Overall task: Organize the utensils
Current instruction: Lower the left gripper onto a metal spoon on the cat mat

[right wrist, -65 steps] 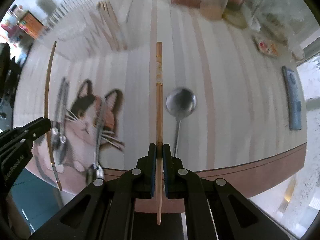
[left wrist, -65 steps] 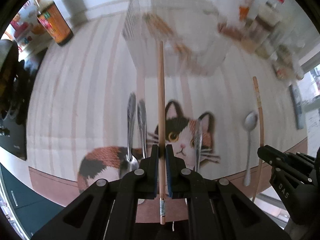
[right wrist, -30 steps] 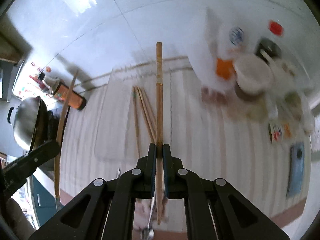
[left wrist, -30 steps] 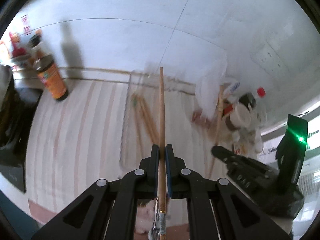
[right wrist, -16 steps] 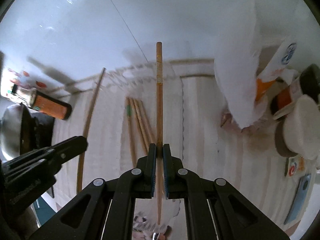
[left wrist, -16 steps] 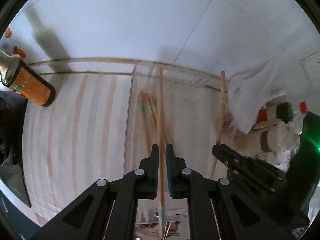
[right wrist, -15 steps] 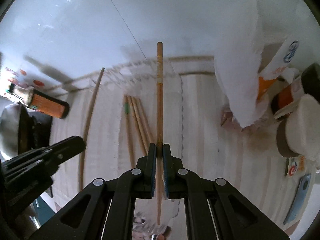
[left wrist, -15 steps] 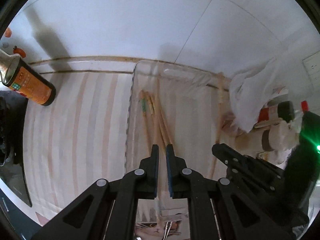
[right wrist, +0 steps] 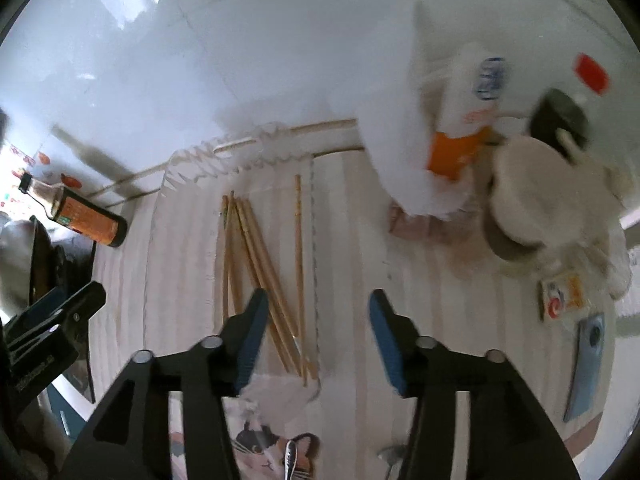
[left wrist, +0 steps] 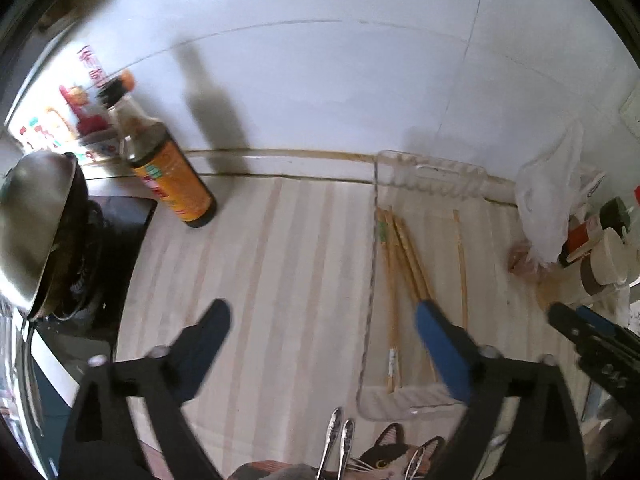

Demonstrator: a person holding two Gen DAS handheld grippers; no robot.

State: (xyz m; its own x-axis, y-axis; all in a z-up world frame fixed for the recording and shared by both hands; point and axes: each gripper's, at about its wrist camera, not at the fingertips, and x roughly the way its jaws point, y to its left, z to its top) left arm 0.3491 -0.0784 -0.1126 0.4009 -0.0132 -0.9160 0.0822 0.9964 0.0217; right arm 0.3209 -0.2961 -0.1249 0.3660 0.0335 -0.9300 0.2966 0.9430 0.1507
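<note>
A clear plastic tray lies on the striped counter against the wall. Several wooden chopsticks lie inside it, one apart on the right. My left gripper is open and empty above the tray's left edge. My right gripper is open and empty above the tray's right edge; it also shows in the left wrist view. Metal spoon handles lie on the cat mat in front of the tray.
A soy sauce bottle stands at the left by a wok on the stove. A white plastic bag, jars and bottles crowd the right. A sachet and a blue card lie at the right.
Both grippers have opened and let go of their chopsticks, which now lie in the tray. Both grippers have pulled back and up from the tray.
</note>
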